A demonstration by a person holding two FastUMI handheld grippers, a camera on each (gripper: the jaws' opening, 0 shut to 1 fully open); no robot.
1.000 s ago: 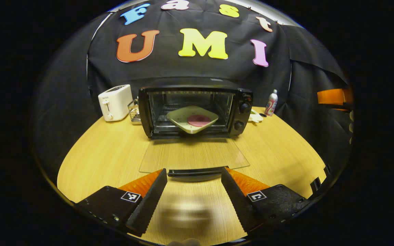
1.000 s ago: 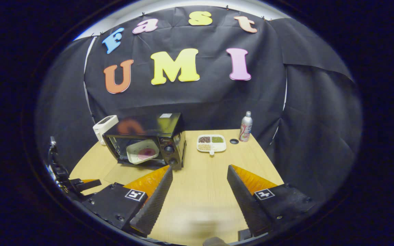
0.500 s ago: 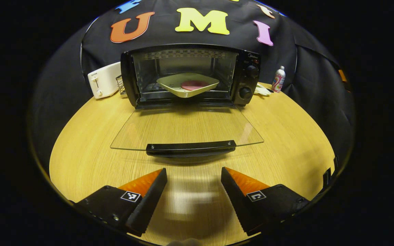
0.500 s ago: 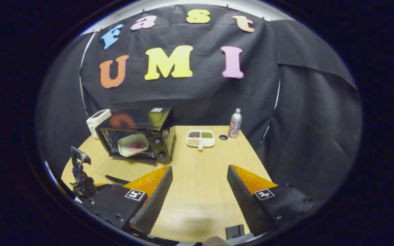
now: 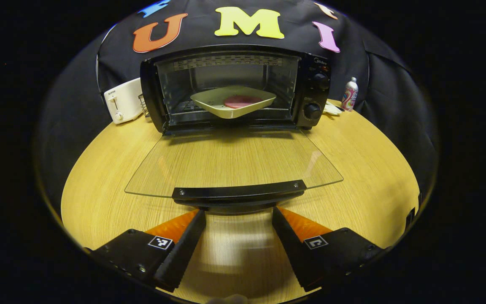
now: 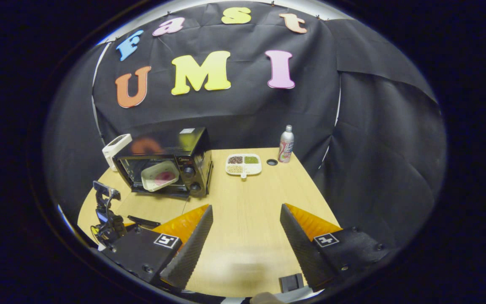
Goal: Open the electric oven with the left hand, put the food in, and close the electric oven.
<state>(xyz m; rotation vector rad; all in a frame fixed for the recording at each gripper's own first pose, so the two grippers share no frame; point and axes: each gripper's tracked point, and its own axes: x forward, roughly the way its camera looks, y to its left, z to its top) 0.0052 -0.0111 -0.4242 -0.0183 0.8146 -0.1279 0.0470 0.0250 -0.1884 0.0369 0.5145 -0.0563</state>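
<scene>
The black electric oven [image 5: 314,84] stands at the back of the wooden table [image 5: 99,169], its glass door [image 5: 234,162] folded down flat. Inside sits a pale square plate [image 5: 213,101] carrying a round pink piece of food [image 5: 236,101]. The door's black handle [image 5: 238,193] lies just in front of my left gripper [image 5: 238,219], which is open and holds nothing. In the right gripper view the oven [image 6: 192,147] is far off at the left with the plate [image 6: 152,179] visible inside. My right gripper [image 6: 247,215] is open over the table, well back from the oven.
A white toaster [image 5: 122,101] and a small wire rack [image 5: 144,110] stand left of the oven. Right of it are a divided dish of grains [image 6: 243,164], a small dark lid [image 6: 271,162] and a spray can [image 6: 285,144]. Black cloth walls surround the table.
My left gripper has moved forward and lower toward the open door, so the handle is now close to its fingertips. The right gripper has drawn back from the oven. Both stay open.
</scene>
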